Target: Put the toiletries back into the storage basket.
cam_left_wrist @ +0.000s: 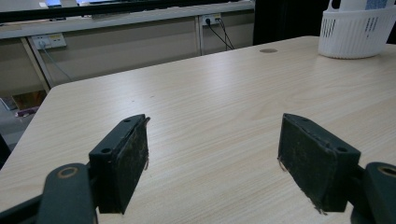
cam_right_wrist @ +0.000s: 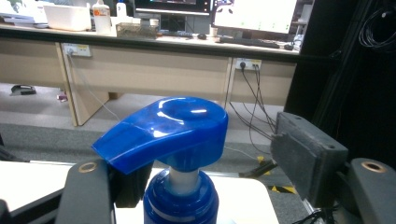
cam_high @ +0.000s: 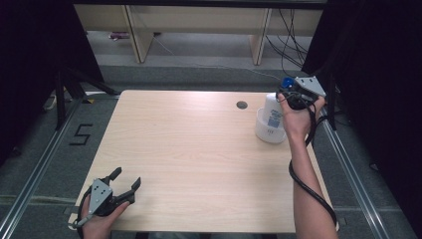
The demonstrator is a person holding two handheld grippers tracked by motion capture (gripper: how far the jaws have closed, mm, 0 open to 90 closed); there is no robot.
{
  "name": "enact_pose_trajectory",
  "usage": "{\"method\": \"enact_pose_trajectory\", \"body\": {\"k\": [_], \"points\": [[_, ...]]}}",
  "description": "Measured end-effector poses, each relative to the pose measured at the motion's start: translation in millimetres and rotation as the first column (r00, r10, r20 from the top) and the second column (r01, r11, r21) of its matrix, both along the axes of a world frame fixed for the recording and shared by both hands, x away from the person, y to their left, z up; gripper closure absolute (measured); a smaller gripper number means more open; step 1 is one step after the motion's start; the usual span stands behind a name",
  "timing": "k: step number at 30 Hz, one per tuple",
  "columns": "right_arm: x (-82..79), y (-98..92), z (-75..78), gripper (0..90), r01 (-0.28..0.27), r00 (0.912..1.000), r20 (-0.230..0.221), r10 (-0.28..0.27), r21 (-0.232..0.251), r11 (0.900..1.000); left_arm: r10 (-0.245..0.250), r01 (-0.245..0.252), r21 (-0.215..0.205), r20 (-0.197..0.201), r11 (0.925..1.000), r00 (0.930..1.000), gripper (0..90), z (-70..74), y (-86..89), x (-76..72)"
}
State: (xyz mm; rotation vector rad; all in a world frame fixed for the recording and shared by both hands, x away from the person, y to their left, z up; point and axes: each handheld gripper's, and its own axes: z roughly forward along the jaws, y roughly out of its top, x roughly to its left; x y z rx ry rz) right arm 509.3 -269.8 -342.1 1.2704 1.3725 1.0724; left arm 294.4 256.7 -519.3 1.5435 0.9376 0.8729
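the white pump bottle (cam_high: 273, 112) stands upright in a white basket (cam_high: 266, 133) at the table's (cam_high: 199, 159) far right edge, its blue pump head (cam_right_wrist: 163, 130) between the right gripper's (cam_right_wrist: 205, 163) spread jaws, which appear clear of it. it is likely rigid plastic, smooth and top-heavy if full; the collar (cam_right_wrist: 180, 200) under the head looks the surest hold. the left gripper (cam_left_wrist: 215, 158) rests released over bare table at the near left.

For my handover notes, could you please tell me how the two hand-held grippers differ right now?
The left hand-held gripper sits at the table's near left corner; the right hand-held gripper is at the far right. The left has bare tabletop between its jaws; the right straddles the bottle's blue pump without pressing it. Both are open.
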Motion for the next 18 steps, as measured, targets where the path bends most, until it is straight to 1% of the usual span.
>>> {"method": "enact_pose_trajectory", "body": {"k": [1,2,5,8,9,10,11,12,18], "points": [[-0.4,0.5,0.4,30.4,0.001,1.0000,-0.004,-0.001,0.003,1.000,0.002,-0.002,0.005,-0.006,1.0000,1.0000,23.8,0.4,0.1,-0.5],[-0.7,0.2,0.1,29.7,0.002,1.0000,-0.001,-0.002,0.000,1.000,0.002,-0.002,0.005,-0.005,1.0000,1.0000,23.8,0.3,-0.1,-0.4],[-1.8,0.9,0.1,28.9,0.005,1.0000,-0.005,-0.005,0.011,1.000,0.002,-0.001,0.006,-0.006,1.0000,1.0000,23.8,0.3,-0.2,-0.4],[-2.8,0.2,-0.1,28.4,-0.001,1.0000,0.005,0.002,-0.017,1.000,0.002,-0.002,0.006,-0.006,1.0000,1.0000,23.8,0.2,-0.2,-0.3],[-3.9,0.6,-0.3,27.9,0.000,1.0000,-0.001,0.000,-0.009,1.000,0.002,-0.002,0.005,-0.007,1.0000,1.0000,23.8,0.1,-0.2,-0.2],[-3.9,-0.4,-0.3,27.5,-0.006,1.0000,0.000,0.006,-0.019,1.000,0.001,-0.001,0.005,-0.006,1.0000,1.0000,23.8,0.1,-0.3,-0.3],[-4.3,0.0,-0.5,27.4,-0.005,1.0000,-0.003,0.005,-0.009,1.000,0.001,-0.001,0.006,-0.006,1.0000,1.0000,23.8,0.2,-0.4,-0.3],[-4.0,-0.8,-0.5,27.0,-0.007,1.0000,0.004,0.007,-0.013,1.000,0.001,-0.001,0.005,-0.007,1.0000,1.0000,23.8,0.2,-0.5,-0.3],[-5.1,0.6,-1.7,23.1,-0.018,0.9998,-0.003,0.018,0.003,1.000,0.002,-0.002,0.006,-0.004,1.0000,1.0000,23.8,0.5,-0.1,-0.5]]}}
